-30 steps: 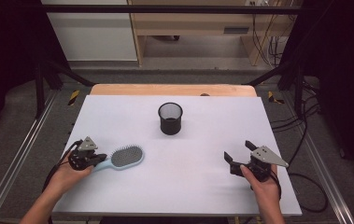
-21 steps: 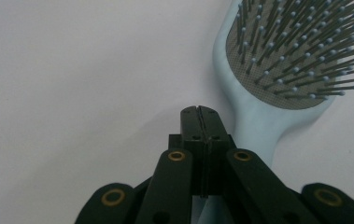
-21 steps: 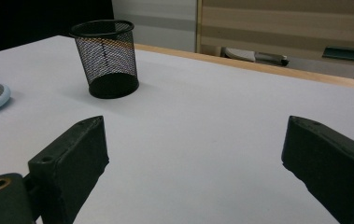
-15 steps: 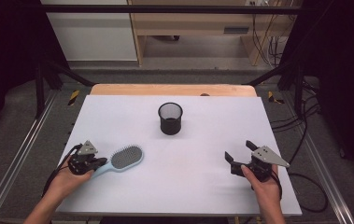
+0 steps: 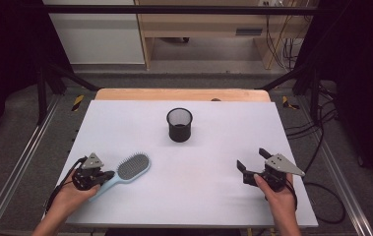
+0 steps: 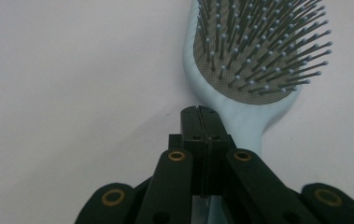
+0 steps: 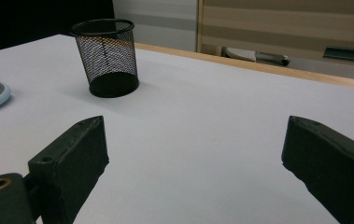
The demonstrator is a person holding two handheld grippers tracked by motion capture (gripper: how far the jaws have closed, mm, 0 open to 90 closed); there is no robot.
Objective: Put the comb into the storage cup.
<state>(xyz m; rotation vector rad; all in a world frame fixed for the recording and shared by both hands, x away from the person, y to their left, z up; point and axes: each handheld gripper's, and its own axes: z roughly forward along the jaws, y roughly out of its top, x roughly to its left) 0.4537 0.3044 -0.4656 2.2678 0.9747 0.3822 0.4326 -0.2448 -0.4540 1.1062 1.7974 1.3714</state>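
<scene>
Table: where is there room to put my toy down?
Lots of room. The white table is bare between the mesh cup and the right tongs, and all behind the cup. It is crowded near the left corner, where the left tongs meet the hairbrush.

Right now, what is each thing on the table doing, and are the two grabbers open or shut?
hairbrush: lying flat, bristles up, handle under the left gripper's jaws.
mesh cup: upright, empty, standing alone.
left gripper: shut, jaws together over the brush handle.
right gripper: open, holding nothing, low over the table.
</scene>
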